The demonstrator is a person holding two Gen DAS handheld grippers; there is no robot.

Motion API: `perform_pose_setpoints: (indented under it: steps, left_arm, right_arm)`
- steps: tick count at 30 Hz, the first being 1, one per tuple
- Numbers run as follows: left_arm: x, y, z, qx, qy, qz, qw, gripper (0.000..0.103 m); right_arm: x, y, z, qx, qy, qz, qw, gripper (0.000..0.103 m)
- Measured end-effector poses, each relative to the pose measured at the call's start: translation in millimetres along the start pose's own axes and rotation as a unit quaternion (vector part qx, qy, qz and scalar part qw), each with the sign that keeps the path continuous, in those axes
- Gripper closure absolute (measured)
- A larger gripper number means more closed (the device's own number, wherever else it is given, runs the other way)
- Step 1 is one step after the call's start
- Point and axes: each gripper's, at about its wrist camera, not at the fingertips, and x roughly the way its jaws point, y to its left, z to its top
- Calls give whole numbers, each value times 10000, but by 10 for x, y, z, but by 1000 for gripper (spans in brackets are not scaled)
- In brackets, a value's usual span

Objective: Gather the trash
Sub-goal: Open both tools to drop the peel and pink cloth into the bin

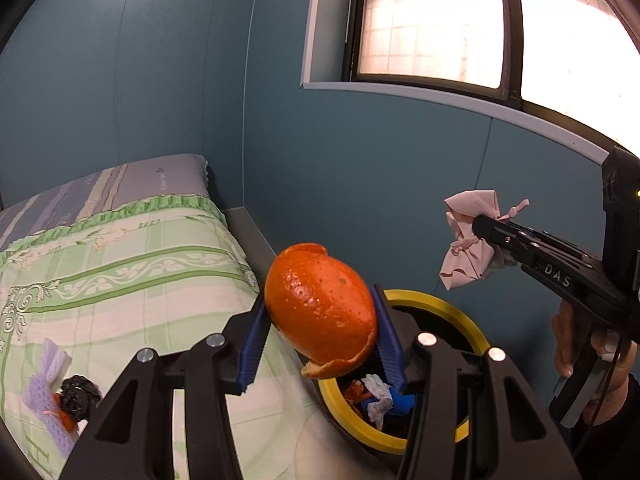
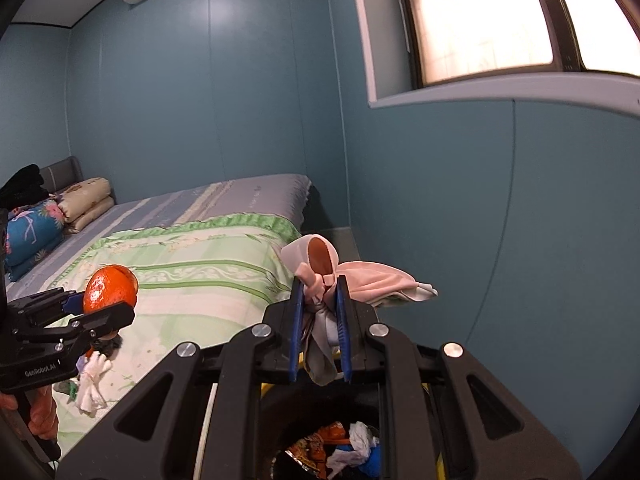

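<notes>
A: Right, quick notes. Your left tool (image 1: 320, 340) is clamped on a piece of orange peel (image 1: 320, 312), blue pads (image 1: 254, 344) pressing its two sides. It hangs just above the near edge of the yellow-rimmed bin (image 1: 472, 320), which stands on the floor beside the bed (image 1: 160, 280).

B: And my right?

A: Your right tool (image 2: 320, 332) is nearly together, pinched on a knotted pink cloth (image 2: 372, 280). The knot sits between the pads and the loose ends droop out in front and below. That is a sound place to hold it, I'd say: the knot gives the pads something firm.

B: Where is the bin from that side?

A: Directly under the tool. You can look down into it and see scraps (image 2: 340, 448) already lying inside, orange, white and blue.

B: So both loads are ready to drop?

A: The cloth looks lined up over the opening. The peel is closer to the rim, so you may want to carry it further in before letting go, or it could land on the bed's edge.

B: Anything left on the bed?

A: Yes. A black crumpled bag (image 1: 80, 396), a purple mesh strip (image 1: 48, 396) and a white bundle (image 2: 92, 384) lie together on the green quilt (image 1: 120, 260). More collecting seems to remain.
</notes>
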Motion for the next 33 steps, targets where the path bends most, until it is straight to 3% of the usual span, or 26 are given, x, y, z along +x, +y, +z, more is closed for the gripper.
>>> perform_pose_setpoints:
  steps: [22,31,33]
  left_arm:
    - [933,-310,-421,-118,973,-492,9940,56]
    - [1104,-433,-567,-40,1206,-627,9907,56]
    - [1110,-422,-586,-48,1212,-653,9905,52]
  right_arm:
    - [515,-501,-490,483,978,-319,9935,89]
    - [588,-540,-510,618,1063,-325,9919,88]
    - [599,-555,-485,651,1061,-318,9917,87]
